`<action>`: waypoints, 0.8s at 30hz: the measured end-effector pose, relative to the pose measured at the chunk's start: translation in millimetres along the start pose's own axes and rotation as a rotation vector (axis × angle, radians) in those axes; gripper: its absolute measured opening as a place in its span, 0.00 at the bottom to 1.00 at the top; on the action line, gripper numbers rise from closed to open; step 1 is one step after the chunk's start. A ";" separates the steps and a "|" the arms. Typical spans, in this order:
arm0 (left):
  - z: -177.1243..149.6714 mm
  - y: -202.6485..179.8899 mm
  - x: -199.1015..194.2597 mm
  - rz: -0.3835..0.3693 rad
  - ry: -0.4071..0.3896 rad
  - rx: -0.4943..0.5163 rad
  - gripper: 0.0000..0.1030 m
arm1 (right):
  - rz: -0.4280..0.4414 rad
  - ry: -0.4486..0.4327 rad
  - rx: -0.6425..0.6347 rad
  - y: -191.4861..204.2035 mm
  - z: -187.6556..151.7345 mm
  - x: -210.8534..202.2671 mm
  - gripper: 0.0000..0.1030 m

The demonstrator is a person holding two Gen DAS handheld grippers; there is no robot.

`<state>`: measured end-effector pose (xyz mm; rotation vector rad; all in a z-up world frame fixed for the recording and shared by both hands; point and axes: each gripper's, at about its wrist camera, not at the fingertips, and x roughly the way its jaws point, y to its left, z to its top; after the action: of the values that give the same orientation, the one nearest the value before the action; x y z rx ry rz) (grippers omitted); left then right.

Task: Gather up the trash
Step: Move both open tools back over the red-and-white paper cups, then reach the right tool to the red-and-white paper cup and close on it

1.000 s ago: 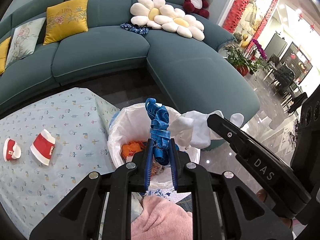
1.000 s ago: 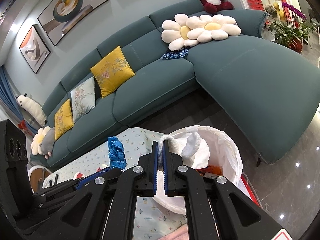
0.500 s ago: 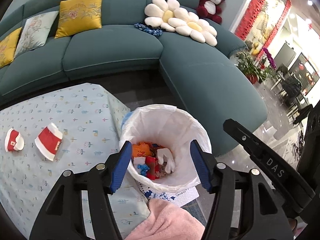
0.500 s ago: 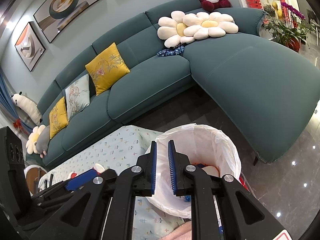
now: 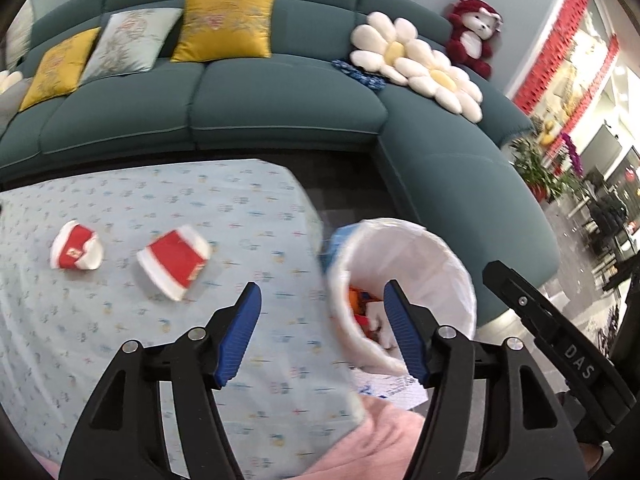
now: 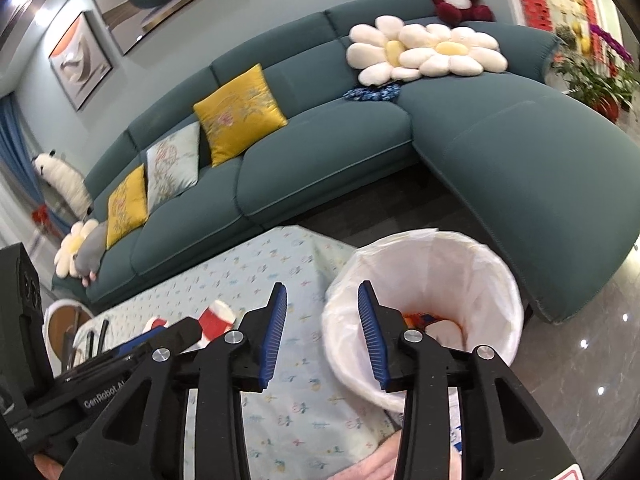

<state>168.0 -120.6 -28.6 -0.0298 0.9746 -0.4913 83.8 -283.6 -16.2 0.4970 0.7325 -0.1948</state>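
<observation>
A white-lined trash bin (image 5: 432, 264) stands beside the table's right corner and holds orange, red and white scraps; it also shows in the right wrist view (image 6: 452, 280). Two crushed red and white paper cups (image 5: 174, 258) (image 5: 76, 250) lie on the light blue patterned tablecloth (image 5: 160, 200). My left gripper (image 5: 322, 328) is open and empty, over the table edge next to the bin. My right gripper (image 6: 322, 332) is open and empty, just left of the bin's rim. One cup shows in the right wrist view (image 6: 216, 320) behind the left gripper's body.
A teal corner sofa (image 5: 280, 112) with yellow cushions (image 5: 224, 24) and daisy pillows (image 5: 416, 64) curves behind the table and bin. A potted plant (image 5: 540, 172) stands at the right. Pink cloth (image 5: 372, 440) lies below the grippers.
The left gripper let go of the blue strip and the right let go of the white wad; both fell into the bin. Both grippers opened and swung left toward the table.
</observation>
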 end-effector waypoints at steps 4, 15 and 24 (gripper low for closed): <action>-3.1 36.3 -6.6 0.034 -0.008 -0.046 0.62 | 0.013 0.025 -0.039 25.6 -8.6 9.8 0.40; -16.9 148.5 -23.4 0.152 -0.027 -0.154 0.68 | 0.058 0.144 -0.149 108.3 -53.0 58.2 0.44; -27.5 256.3 -21.9 0.283 -0.021 -0.212 0.82 | 0.049 0.228 -0.234 165.4 -96.6 112.2 0.54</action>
<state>234.9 121.9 -88.8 -0.0861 0.9882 -0.1271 164.8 -92.0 -93.5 0.3160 0.9516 -0.0048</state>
